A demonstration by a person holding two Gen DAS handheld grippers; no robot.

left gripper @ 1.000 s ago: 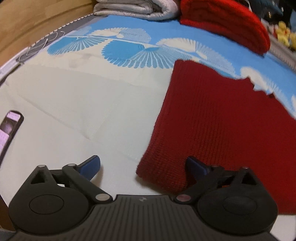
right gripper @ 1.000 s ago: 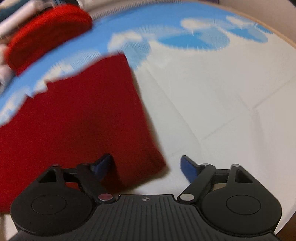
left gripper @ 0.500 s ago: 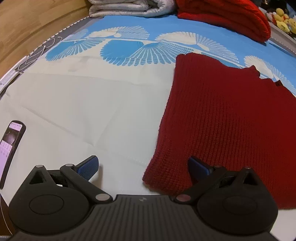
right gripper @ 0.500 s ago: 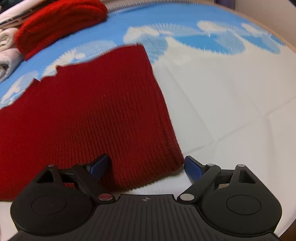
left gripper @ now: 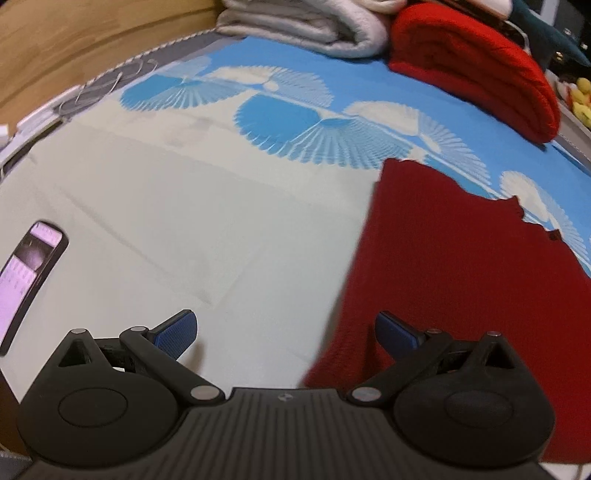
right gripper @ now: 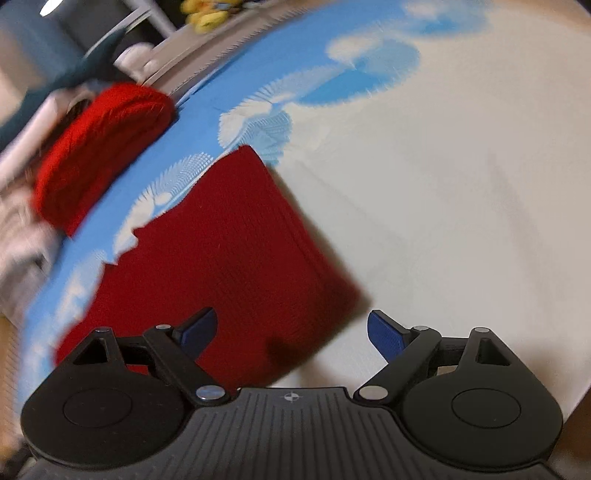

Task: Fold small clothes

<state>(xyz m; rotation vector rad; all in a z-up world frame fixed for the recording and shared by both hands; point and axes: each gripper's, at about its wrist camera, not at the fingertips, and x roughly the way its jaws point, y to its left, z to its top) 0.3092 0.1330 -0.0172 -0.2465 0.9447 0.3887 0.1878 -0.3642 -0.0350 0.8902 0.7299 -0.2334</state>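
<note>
A dark red knitted garment (left gripper: 461, 266) lies flat on the white and blue patterned cloth (left gripper: 207, 206); it also shows in the right wrist view (right gripper: 221, 266). My left gripper (left gripper: 286, 330) is open and empty, raised over the garment's near left corner, right fingertip above the knit. My right gripper (right gripper: 291, 328) is open and empty, raised over the garment's near right corner.
A folded bright red knit (left gripper: 476, 70) and folded grey-white cloth (left gripper: 306, 26) lie at the back. A lit phone (left gripper: 26, 273) lies at the left. A wooden edge (left gripper: 74, 44) runs at far left. The bright red knit shows in the right view (right gripper: 99, 155).
Both grippers have lifted and drawn back from the garment's near corners, staying open. The right wrist view has tilted and swung right.
</note>
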